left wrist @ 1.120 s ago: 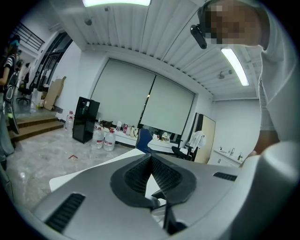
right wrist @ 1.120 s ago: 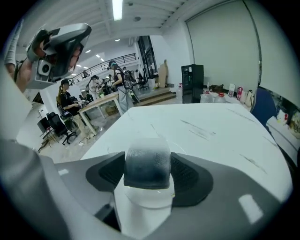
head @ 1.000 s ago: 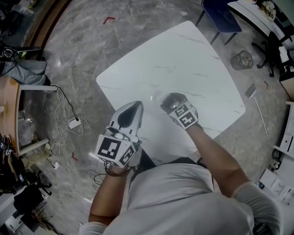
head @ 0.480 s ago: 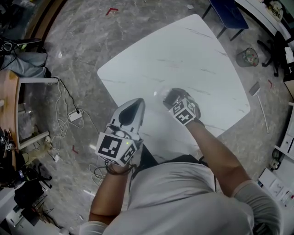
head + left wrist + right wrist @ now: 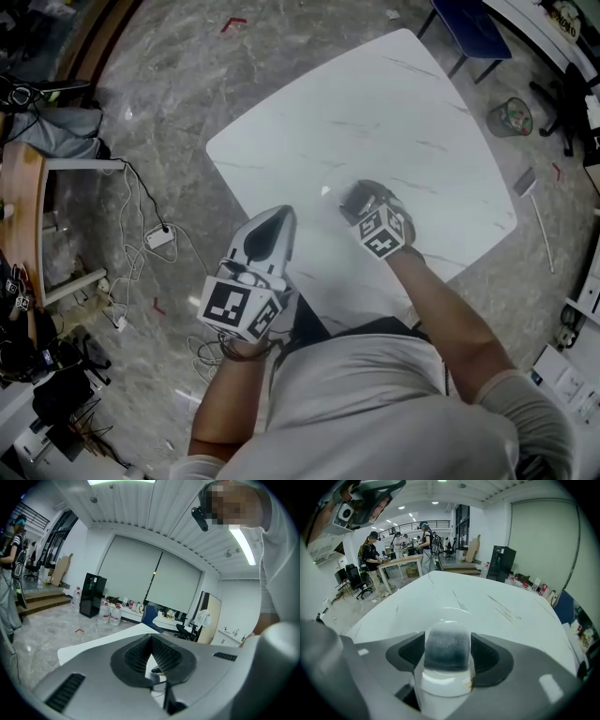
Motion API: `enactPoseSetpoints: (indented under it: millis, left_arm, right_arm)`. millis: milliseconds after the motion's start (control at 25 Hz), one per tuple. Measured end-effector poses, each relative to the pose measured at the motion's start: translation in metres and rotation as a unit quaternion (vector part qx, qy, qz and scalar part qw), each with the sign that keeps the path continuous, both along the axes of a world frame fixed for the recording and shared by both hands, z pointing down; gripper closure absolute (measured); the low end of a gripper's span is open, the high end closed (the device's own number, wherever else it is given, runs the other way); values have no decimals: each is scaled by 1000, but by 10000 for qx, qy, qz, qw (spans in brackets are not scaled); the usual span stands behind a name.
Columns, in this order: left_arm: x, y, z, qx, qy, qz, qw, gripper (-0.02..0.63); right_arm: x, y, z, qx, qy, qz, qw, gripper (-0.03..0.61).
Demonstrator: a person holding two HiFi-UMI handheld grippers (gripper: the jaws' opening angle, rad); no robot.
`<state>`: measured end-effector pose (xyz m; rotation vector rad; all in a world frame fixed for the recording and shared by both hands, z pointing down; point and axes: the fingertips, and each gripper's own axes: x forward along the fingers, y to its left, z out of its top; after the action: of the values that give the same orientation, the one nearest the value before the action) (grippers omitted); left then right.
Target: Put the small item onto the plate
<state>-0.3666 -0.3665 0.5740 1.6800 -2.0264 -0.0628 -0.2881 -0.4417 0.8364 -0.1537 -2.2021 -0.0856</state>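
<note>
A white marble-patterned table (image 5: 394, 112) stands on a grey stone floor, with cables and clutter off its left side. Over the table's near part, our right gripper (image 5: 446, 651) pinches the small item (image 5: 446, 644), a dark-topped dome on a white base. It is just short of a clear plate (image 5: 457, 611) lying on the table. Our left gripper (image 5: 272, 223) hangs at the table's near-left edge, jaw tips pressed together on nothing. The plate is nearly invisible glass, so we judge the risk is misreading its rim and landing the item on the table, or tipping it on the rim. The right gripper view shows the plate's outline; the head view gives only a glint, and there the gripper hides the item.
</note>
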Motion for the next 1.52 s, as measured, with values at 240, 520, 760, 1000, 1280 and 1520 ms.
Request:
enactPoseSetpoints:
  millis: [240, 520, 760, 1000, 1280, 1520]
  left_arm:
    - [8, 4, -7, 77, 8, 120, 9999, 607]
    - [21, 3, -26, 231, -108, 392, 9989, 607]
    - [38, 7, -46, 405, -242, 676, 9966, 607]
    - [53, 19, -80, 614, -393, 885, 9934, 607]
    - [71, 34, -141, 1016, -617, 1177, 9859, 607]
    - [85, 49, -211, 1352, -817, 1567, 9749, 607]
  right_arm:
    - [-2, -3, -27, -130, -344, 287, 9989, 292]
    - [-3, 3, -103, -265, -1264, 539, 9902, 487]
    - [3, 23, -189, -491, -2121, 743, 9732, 554]
    - [21, 41, -271, -502, -2708, 1047, 9556, 575]
    - [45, 74, -378, -506, -3352, 1247, 9325, 575]
    - [66, 114, -481, -460, -3980, 1256, 9076, 575]
